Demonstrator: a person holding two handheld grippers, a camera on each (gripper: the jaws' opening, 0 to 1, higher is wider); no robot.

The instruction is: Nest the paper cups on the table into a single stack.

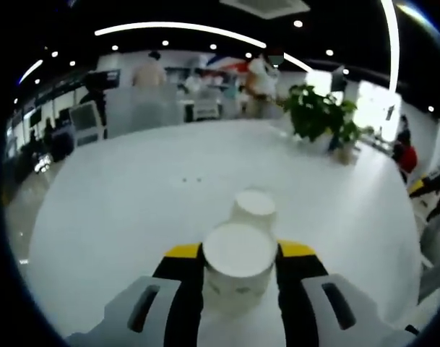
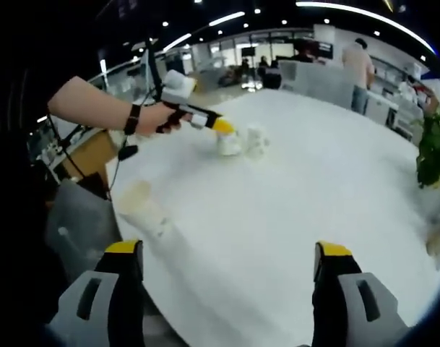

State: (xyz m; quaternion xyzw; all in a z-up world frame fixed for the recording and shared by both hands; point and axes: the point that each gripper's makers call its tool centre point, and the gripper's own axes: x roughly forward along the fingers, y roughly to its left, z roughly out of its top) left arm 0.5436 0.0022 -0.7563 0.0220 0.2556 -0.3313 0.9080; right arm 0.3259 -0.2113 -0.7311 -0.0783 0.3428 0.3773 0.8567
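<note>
A white paper cup (image 1: 239, 264) sits between my left gripper's (image 1: 239, 253) yellow-tipped jaws, which press on both its sides. A second paper cup (image 1: 253, 206) stands on the white table (image 1: 133, 217) just behind it. In the right gripper view, a hand holds the left gripper (image 2: 225, 130) at the same two cups (image 2: 229, 143), (image 2: 256, 139), far across the table. A third cup (image 2: 144, 206) lies on its side near the table's left edge. My right gripper (image 2: 230, 253) hangs open over bare table (image 2: 277, 210), with nothing between its jaws.
A potted plant (image 1: 317, 112) stands at the table's far side and also appears at the right edge (image 2: 436, 152). A brown desk (image 2: 89, 155) with cables sits beyond the left table edge. People and office furniture are in the background.
</note>
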